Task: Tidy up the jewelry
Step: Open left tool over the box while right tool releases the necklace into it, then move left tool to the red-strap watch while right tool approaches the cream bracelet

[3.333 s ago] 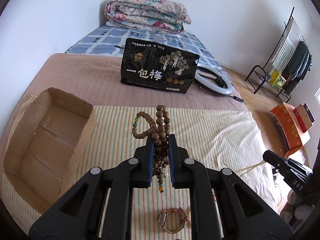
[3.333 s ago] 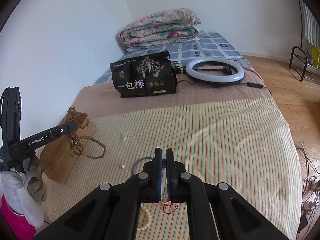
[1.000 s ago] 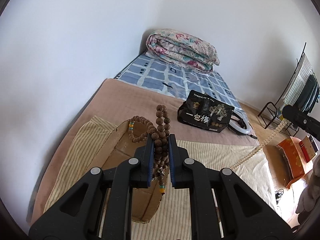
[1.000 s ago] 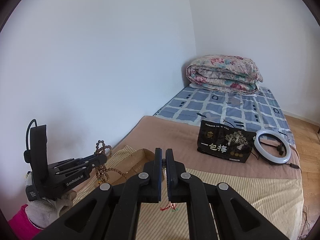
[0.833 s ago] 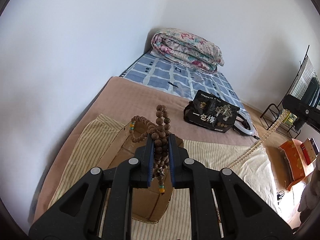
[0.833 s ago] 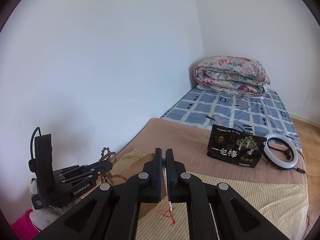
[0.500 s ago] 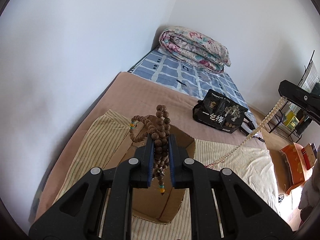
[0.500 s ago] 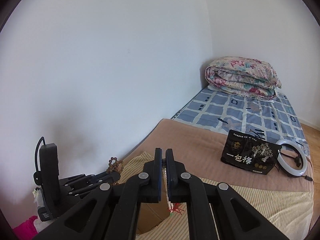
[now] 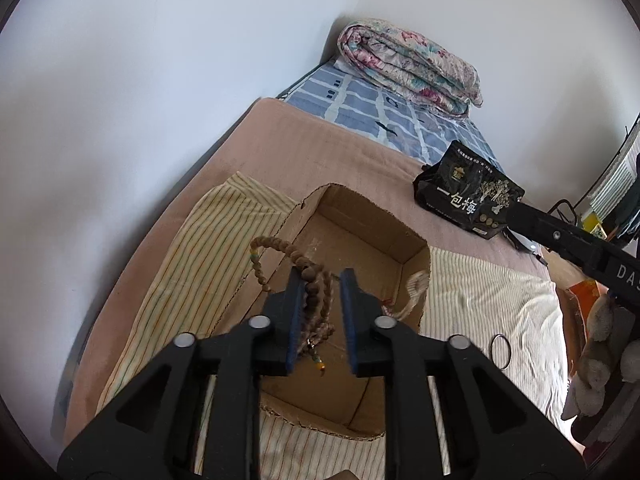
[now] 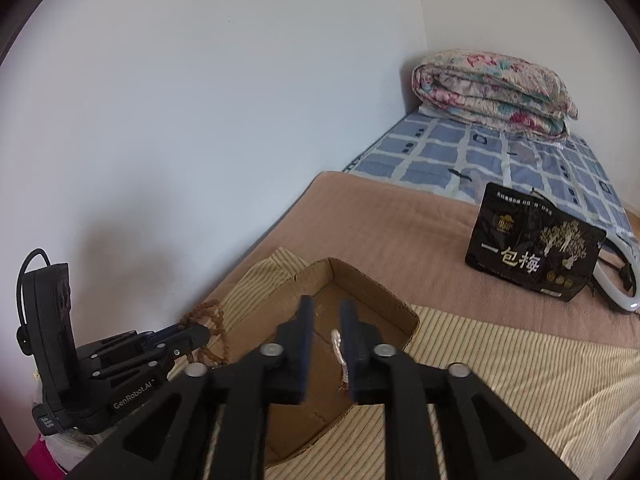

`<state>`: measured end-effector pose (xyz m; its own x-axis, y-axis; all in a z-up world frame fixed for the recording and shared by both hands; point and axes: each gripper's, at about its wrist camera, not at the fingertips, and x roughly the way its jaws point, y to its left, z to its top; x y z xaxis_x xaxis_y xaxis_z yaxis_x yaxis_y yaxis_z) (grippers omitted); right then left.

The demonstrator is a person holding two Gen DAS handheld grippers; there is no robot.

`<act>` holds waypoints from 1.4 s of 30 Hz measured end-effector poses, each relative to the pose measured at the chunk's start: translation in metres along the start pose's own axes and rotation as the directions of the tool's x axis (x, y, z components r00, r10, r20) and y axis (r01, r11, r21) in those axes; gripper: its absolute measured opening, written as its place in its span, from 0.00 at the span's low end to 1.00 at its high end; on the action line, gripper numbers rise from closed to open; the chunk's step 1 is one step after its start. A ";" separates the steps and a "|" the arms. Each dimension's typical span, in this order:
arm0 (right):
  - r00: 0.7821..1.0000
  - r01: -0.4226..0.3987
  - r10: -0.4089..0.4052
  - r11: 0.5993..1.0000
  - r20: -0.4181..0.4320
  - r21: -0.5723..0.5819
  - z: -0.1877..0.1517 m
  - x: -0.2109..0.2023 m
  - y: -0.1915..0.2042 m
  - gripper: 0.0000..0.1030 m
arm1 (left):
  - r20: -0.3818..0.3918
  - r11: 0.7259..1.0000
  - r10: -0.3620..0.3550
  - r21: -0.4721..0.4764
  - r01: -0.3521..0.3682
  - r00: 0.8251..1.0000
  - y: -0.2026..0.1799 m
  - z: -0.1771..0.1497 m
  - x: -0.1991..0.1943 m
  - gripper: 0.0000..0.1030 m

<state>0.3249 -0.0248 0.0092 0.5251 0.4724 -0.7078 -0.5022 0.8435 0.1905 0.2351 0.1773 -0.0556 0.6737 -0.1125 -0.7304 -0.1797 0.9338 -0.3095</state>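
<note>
An open cardboard box (image 9: 400, 248) lies on the striped cloth on the bed; it also shows in the right wrist view (image 10: 360, 280). My left gripper (image 9: 320, 280) is open above the box, with the brown wooden bead necklace (image 9: 280, 246) sliding out between its jaws. My right gripper (image 10: 324, 308) is open above the box, and the white pearl strand (image 10: 338, 344) falls between its jaws, blurred. The pearl strand (image 9: 414, 292) also shows at the box's right wall.
A black snack bag (image 9: 468, 192) and a white ring light (image 10: 624, 280) lie on the brown blanket beyond the box. A folded floral quilt (image 9: 408, 68) sits at the head of the bed. A dark ring (image 9: 501, 350) lies on the striped cloth (image 9: 488, 304).
Both grippers moved over the box and opened. The bead necklace and the pearl strand have come loose and are dropping toward the box.
</note>
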 end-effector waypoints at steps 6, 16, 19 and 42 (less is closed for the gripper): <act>0.998 0.051 -0.051 0.999 -0.022 0.016 -0.015 0.008 -0.016 0.63 | 0.006 1.000 0.025 -0.006 -0.025 1.000 0.005 -0.006 0.004 0.54; 0.997 0.076 -0.076 0.995 -0.015 0.057 -0.030 -0.008 -0.037 0.73 | 0.021 1.000 0.026 0.010 -0.026 0.999 -0.004 -0.013 -0.005 0.54; 0.996 0.084 -0.085 0.994 0.006 0.066 -0.033 -0.023 -0.044 0.76 | 0.031 1.000 0.014 0.022 -0.015 0.999 -0.012 -0.014 -0.011 0.54; 0.965 0.239 -0.246 0.967 0.093 0.086 -0.113 -0.159 -0.130 0.87 | -0.029 0.973 -0.124 0.193 0.127 0.992 -0.115 -0.062 -0.026 0.54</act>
<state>0.2288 -0.2381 0.0199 0.6944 0.2717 -0.6664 -0.3013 0.9507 0.0737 0.1941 0.0522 -0.0385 0.6696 -0.2370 -0.7039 0.0490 0.9598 -0.2765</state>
